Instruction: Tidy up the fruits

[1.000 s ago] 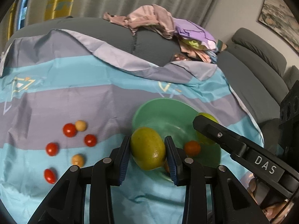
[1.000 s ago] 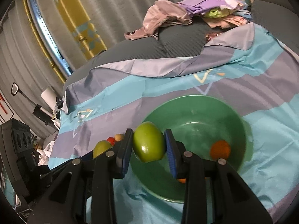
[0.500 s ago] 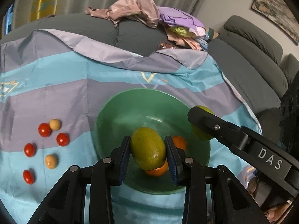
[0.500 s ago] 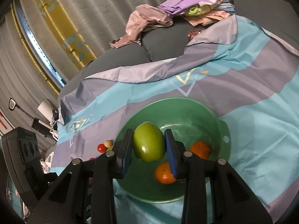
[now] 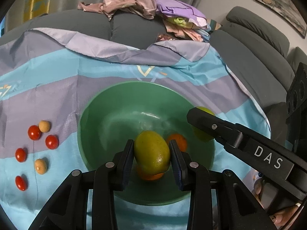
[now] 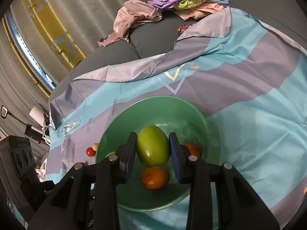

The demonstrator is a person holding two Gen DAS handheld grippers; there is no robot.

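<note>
Holding yellow-green mango (image 5: 152, 151) clamped in left gripper (image 5: 151, 153) jaws, green apple (image 6: 153, 146) in right gripper (image 6: 153, 149), over green bowl (image 5: 96, 118). Two oranges (image 6: 154, 177) already inside. Leaving small tomatoes (image 5: 51, 141) on cloth (image 5: 57, 72).

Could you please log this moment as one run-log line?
left gripper: shut on yellow-green fruit | right gripper: shut on green fruit | both over green bowl | oranges inside: two
</note>
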